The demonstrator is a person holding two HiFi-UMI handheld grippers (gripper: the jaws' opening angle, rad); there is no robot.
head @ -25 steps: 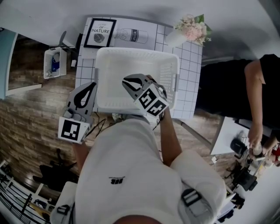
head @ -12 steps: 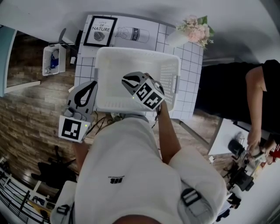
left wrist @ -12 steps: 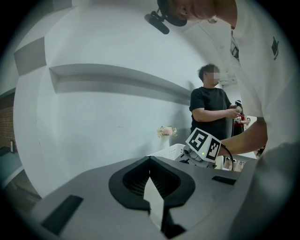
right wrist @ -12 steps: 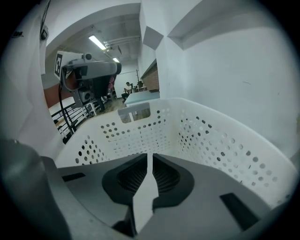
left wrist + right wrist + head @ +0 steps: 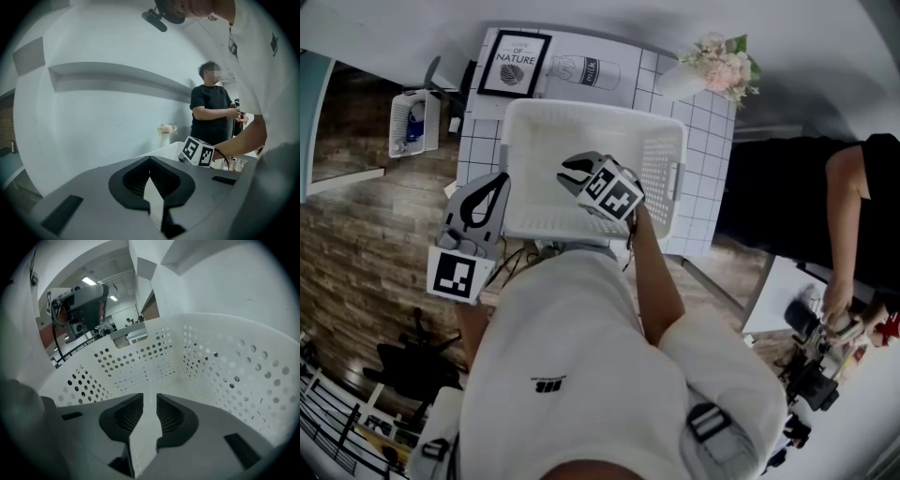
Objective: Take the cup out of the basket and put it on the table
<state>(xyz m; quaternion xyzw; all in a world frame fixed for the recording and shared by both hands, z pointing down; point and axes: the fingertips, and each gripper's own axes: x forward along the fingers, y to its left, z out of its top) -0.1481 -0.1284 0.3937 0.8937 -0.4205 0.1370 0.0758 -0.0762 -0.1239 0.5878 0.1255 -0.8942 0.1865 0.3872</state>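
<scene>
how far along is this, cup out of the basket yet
Done: nothing visible; no cup shows on the table or in either gripper. In hand: the right gripper is inside the basket, jaws slightly apart, empty; the left gripper is shut outside it. Left: finding, gripping, lifting out and placing the cup.

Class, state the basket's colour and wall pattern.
The basket is white, its walls dotted with round holes; clearest in the right gripper view.

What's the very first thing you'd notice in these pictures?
The big white basket on the tiled table jumps out first, with the right gripper reaching down inside it, jaws slightly apart, and no cup in sight. After that, the pink flowers at the table's far right corner, and the left gripper hanging shut beside the basket's left wall.
</scene>
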